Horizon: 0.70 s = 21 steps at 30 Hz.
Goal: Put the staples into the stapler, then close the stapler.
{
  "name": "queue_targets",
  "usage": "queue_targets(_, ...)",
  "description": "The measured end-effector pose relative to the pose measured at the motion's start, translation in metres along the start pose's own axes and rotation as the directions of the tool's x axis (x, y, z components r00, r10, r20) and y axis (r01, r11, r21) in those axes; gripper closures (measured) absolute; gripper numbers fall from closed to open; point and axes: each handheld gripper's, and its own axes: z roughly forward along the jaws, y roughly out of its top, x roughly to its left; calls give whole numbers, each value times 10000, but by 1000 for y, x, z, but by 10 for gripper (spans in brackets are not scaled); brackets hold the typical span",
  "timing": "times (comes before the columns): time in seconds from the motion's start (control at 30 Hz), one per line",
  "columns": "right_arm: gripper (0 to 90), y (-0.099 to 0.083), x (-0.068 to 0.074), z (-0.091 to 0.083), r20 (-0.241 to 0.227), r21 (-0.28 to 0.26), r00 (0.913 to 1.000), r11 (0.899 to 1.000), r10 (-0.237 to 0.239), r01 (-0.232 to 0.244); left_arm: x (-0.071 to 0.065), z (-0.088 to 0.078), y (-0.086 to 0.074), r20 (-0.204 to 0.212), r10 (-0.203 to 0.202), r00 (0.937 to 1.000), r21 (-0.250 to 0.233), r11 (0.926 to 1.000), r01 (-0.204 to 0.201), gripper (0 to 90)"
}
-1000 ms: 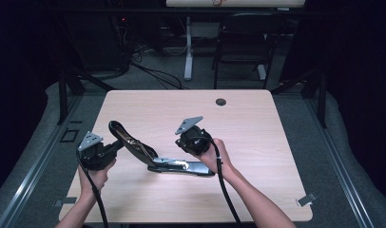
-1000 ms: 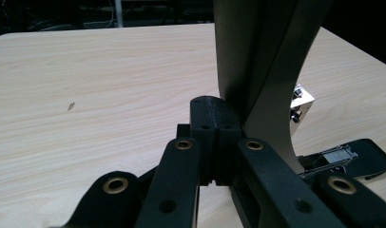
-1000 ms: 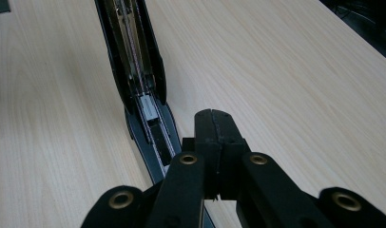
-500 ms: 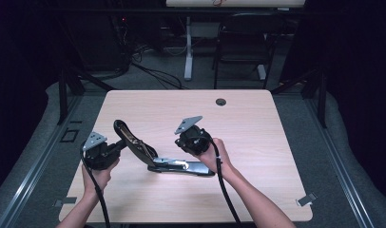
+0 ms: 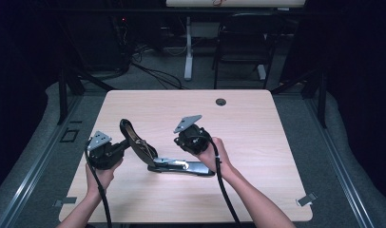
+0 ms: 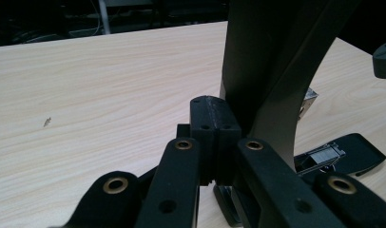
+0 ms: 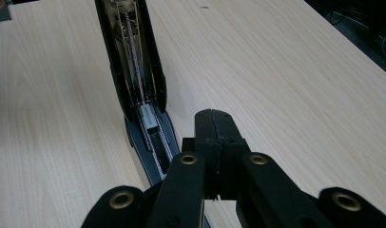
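— Jaws first: on the left gripper (image 5: 116, 151) they are pressed flat together with nothing between them, and their closed tip leans on the raised lid (image 5: 134, 140) of the stapler (image 5: 174, 164).

— And the right gripper (image 5: 188, 141)?

— Same, closed tight and empty; in its own view the two pads meet in a single seam, sitting just over the rear of the stapler's base (image 5: 196, 167).

— So neither one pinches the stapler. Why hold it that way?

— My guess: the right one pins the base down on the table (image 5: 257, 137) so it cannot slide, while the left props the lid back — a push needs no grip.

— Where does the stapler lie?

— Near the front middle of the table, between both hands. Base flat, lid swung up and tilted toward the left gripper.

— And the open channel?

— The right gripper view looks straight down it — the staple rail (image 7: 150, 128) lies bare, likely for loading or clearing.
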Motion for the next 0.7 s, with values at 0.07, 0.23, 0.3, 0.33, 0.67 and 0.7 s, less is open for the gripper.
queue_targets(0.07, 900, 1, 1, 0, -22, -31, 10000, 10000, -62, 61, 0, 0, 0, 22, 23, 10000, 16, 10000, -23, 900)
queue_targets(0.23, 900, 4, 1, -1, -38, -86, 10000, 9999, -62, 62, 0, 2, -1, 44, 7, 10000, 95, 10000, -8, 900)
queue_targets(0.3, 900, 5, 1, -2, 33, -105, 9999, 9999, -103, 104, -1, 2, -1, 54, 3, 10000, 137, 9999, -4, 900)
queue_targets(0.33, 900, 5, 1, -2, 80, -183, 9999, 9998, -100, 102, -1, 2, -1, 94, 79, 9999, 193, 9998, -80, 900)
queue_targets(0.67, 900, 9, 4, -1, -106, -211, 9998, 9996, -176, 174, -2, 7, -1, 191, -14, 9998, 297, 9996, 8, 900)
queue_targets(0.7, 900, 9, 4, -1, -106, -211, 9998, 9996, -176, 174, -2, 7, -1, 191, -14, 9998, 297, 9996, 8, 900)
